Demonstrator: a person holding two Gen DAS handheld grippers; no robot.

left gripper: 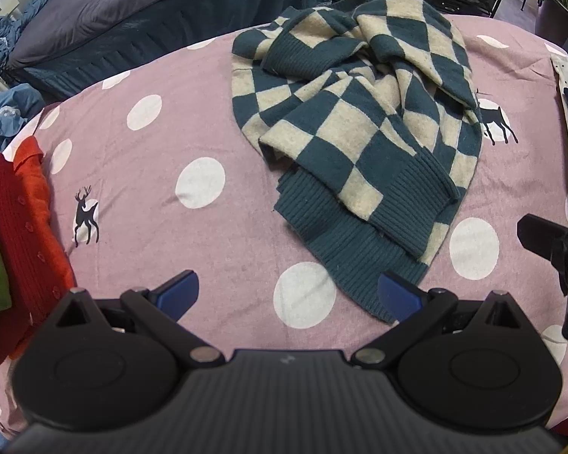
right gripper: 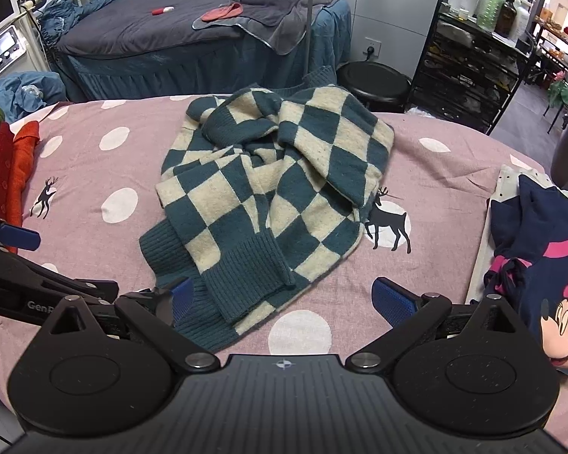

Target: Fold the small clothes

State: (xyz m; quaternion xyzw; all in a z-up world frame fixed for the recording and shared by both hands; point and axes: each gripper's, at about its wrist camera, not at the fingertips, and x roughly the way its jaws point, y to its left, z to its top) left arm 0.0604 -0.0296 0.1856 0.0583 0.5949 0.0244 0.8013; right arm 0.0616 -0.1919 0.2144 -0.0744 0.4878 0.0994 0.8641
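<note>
A teal and cream checkered knit sweater (left gripper: 359, 121) (right gripper: 269, 196) lies crumpled on the pink dotted bed sheet (left gripper: 170, 143) (right gripper: 454, 189). My left gripper (left gripper: 287, 297) is open just short of the sweater's ribbed hem, with its right blue fingertip over the hem's near edge. My right gripper (right gripper: 284, 300) is open too, its left fingertip resting at the ribbed hem and its right one above bare sheet. Each gripper shows at the edge of the other's view: the right gripper (left gripper: 556, 257) on the right, the left gripper (right gripper: 19, 238) on the left.
Folded red, orange and green knitwear (left gripper: 15, 234) (right gripper: 3, 174) is stacked at the sheet's left edge. A navy cartoon-print garment (right gripper: 541, 265) lies on a white cloth at the right. Beyond stand a dark massage bed (right gripper: 178, 41), a black stool (right gripper: 375, 79) and a shelf rack (right gripper: 469, 75).
</note>
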